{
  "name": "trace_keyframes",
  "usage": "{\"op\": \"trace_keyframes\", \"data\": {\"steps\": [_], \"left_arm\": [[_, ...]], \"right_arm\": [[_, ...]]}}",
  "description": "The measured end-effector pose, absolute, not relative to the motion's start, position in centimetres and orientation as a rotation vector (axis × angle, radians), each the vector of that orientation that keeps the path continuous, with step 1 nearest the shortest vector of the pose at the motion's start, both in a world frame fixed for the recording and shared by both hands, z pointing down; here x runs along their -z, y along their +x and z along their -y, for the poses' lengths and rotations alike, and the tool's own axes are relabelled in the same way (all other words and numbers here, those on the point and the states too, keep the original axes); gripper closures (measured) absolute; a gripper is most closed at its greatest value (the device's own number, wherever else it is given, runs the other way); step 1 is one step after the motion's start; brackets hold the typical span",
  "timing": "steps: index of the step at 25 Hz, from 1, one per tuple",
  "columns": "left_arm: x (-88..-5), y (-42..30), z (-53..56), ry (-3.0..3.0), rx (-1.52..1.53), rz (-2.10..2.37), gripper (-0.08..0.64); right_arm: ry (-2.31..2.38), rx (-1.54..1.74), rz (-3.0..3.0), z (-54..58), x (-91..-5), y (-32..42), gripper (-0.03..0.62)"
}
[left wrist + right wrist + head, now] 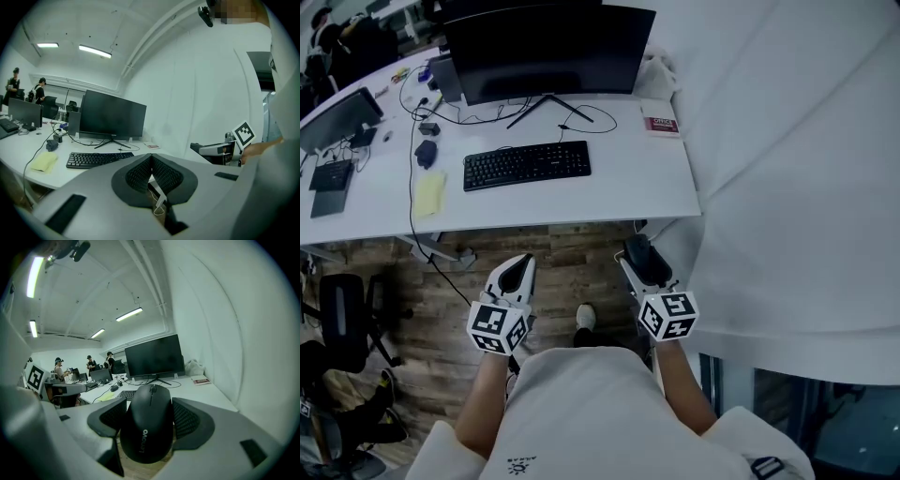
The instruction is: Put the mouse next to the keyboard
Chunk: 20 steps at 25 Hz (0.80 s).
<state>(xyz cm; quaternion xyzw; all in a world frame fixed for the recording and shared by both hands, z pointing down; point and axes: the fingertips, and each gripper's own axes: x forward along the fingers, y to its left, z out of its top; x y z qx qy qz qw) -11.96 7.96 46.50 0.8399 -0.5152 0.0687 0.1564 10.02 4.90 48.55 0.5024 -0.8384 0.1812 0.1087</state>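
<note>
A black Lenovo mouse [149, 427] sits clamped between the ribbed pads of my right gripper [150, 420], which is shut on it; in the head view that gripper [639, 255] hangs over the wooden floor just short of the desk's front edge, the mouse [641, 259] dark between its jaws. The black keyboard [527, 164] lies on the white desk [619, 187] in front of the monitor [549, 49], also visible as the keyboard [96, 159]. My left gripper [516, 272] hovers over the floor left of the right one, its pads [140, 172] pressed together on nothing.
Left of the keyboard lie a yellow cloth [428, 194], a small dark object [426, 153] and a cable [412, 178]. A small red box [661, 124] rests at the desk's right rear. A white partition [797, 169] stands to the right. Office chairs [347, 319] stand at the left.
</note>
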Motion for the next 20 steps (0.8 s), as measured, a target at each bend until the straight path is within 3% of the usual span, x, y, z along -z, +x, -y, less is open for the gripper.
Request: {"op": "trace_keyframes", "data": {"steps": [20], "left_arm": [[-46.8,-7.3,0.2,2.384,-0.209,1.514,0.549]], "right_arm": [[1.404,-0.561,2.509,3.3,-50.2,13.5,0.284]]}}
